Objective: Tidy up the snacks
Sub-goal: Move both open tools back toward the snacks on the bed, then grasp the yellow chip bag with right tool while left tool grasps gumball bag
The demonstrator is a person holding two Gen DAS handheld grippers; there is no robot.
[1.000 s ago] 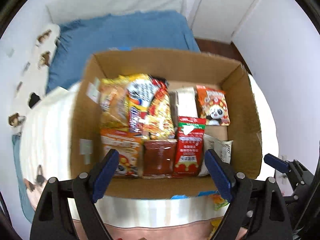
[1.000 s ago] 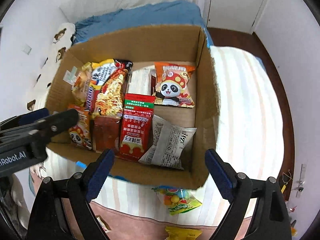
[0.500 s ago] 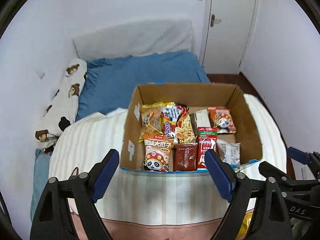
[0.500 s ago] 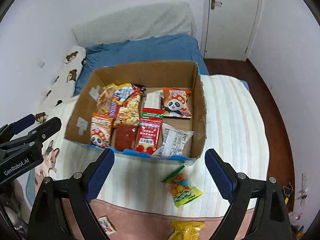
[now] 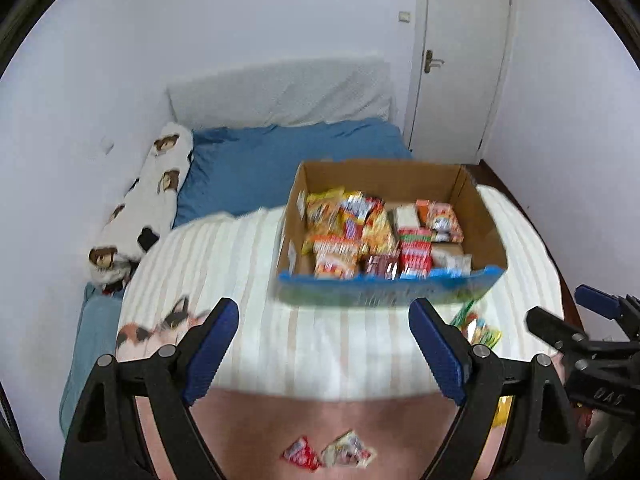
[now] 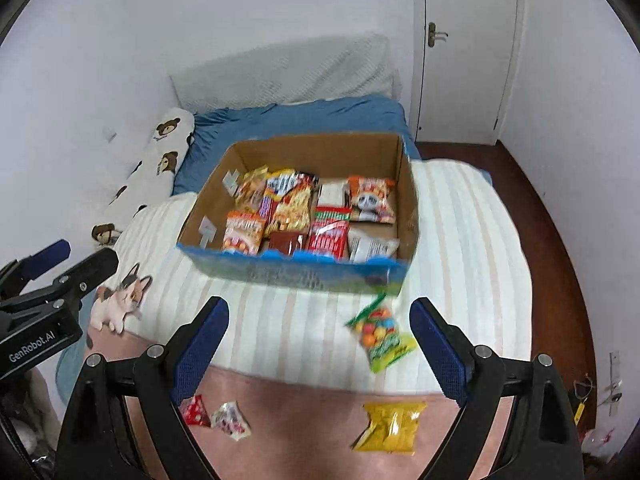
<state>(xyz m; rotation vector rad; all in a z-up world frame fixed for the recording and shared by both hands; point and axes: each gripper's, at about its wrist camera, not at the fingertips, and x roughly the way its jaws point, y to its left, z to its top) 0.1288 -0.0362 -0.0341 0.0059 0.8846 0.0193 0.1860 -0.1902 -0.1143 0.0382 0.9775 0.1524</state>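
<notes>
Where packets crowd it, cardboard box [image 6: 320, 152] sits open-topped.

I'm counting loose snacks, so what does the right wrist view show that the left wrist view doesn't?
Only the right wrist view shows the whole yellow packet and the whole candy bag lying before the box. Only the left wrist view shows nothing extra among the snacks; there, its own open tongs hide most of those two. Both show the filled box and, nearest the camera, the red packet beside the white packet.

Both grippers [image 5: 324, 344] [image 6: 320, 340] apparently open, empty.
</notes>
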